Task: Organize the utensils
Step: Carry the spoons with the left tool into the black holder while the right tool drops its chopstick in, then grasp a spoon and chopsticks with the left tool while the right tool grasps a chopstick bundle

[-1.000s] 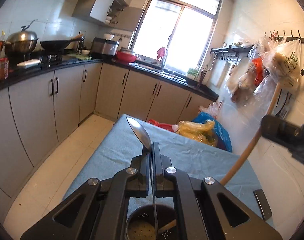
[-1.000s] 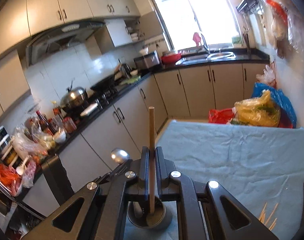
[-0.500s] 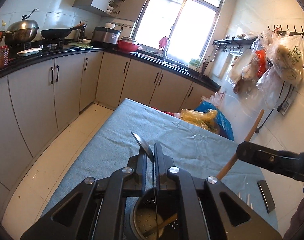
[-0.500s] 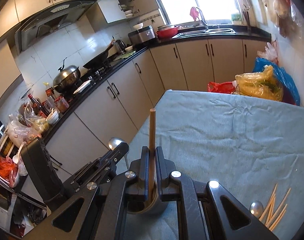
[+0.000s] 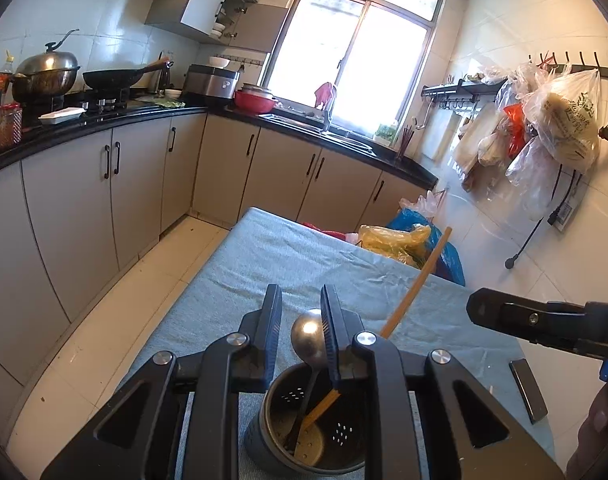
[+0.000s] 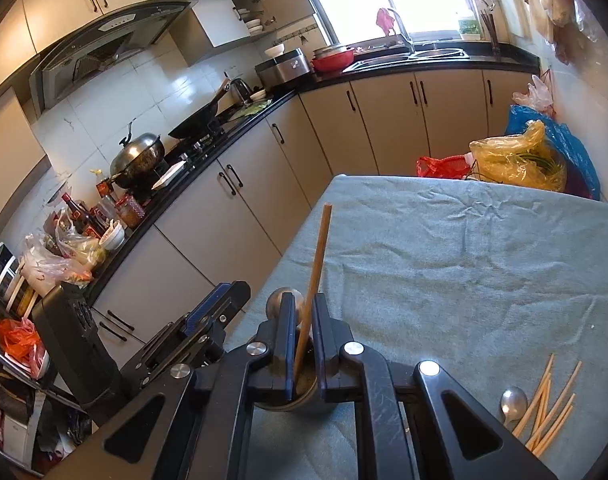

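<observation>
The left tool (image 5: 302, 322), above the perforated holder (image 5: 304, 440), has just been opening; its jaws stand apart around the metal spoon (image 5: 308, 338), which rests in the holder. The right tool (image 6: 304, 332) is nearly closed around the wooden stick (image 6: 316, 272) standing in the holder; whether it grips is unclear. Chopsticks (image 6: 552, 408) lie right of the holder on the surface (image 6: 464, 260).

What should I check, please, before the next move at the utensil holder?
1. Spoon in holder, bowl up: ok.
2. Left claw off the spoon: ok; its jaws have just been opening, and the spoon between them is no longer clamped.
3. Wooden stick with its lower end inside the holder: ok.
4. Right claw has released the stick: not ok, it is shut on it.
5. Holder upright on cloth: ok.
6. Chopsticks and second spoon sorted: not ok, they are lying on the cloth.
</observation>
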`<state>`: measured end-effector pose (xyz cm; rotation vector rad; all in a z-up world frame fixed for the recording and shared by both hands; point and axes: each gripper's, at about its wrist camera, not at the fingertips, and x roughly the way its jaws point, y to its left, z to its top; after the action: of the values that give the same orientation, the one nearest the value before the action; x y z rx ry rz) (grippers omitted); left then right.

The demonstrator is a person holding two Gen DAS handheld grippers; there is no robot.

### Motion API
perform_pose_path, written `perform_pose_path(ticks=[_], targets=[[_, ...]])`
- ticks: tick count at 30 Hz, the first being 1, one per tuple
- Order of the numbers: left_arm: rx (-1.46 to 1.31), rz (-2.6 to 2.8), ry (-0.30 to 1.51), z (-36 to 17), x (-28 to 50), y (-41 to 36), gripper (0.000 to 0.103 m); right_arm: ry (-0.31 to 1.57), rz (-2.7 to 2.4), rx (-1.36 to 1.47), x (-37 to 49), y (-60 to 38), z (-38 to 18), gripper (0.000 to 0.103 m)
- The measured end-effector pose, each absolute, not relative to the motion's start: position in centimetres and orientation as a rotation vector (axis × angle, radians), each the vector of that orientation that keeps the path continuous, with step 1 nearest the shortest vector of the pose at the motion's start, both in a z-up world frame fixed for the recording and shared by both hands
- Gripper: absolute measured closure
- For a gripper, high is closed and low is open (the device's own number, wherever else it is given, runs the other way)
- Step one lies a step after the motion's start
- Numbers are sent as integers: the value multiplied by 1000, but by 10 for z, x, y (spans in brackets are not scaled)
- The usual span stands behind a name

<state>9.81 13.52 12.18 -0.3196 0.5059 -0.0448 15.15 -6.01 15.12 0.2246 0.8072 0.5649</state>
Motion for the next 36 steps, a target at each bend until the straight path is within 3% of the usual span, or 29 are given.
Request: perform_pose_path(ticks=[6,11,16,21,36], targets=[[-311,-46,503,129,83,135,84,804,581,252,139,-79,162,94],[-244,-70,491,140,55,121,84,784,571,300,115,-126,165,81],[-161,-144,487,148,22,85,83,791,506,377,92,-193,148,80],[-77,-274,534,146,1,29,72,819,437,439,74,-246,123,80],[-145,-510,1083,58,83,-90,72,861,359,584,39,-333,66,80]])
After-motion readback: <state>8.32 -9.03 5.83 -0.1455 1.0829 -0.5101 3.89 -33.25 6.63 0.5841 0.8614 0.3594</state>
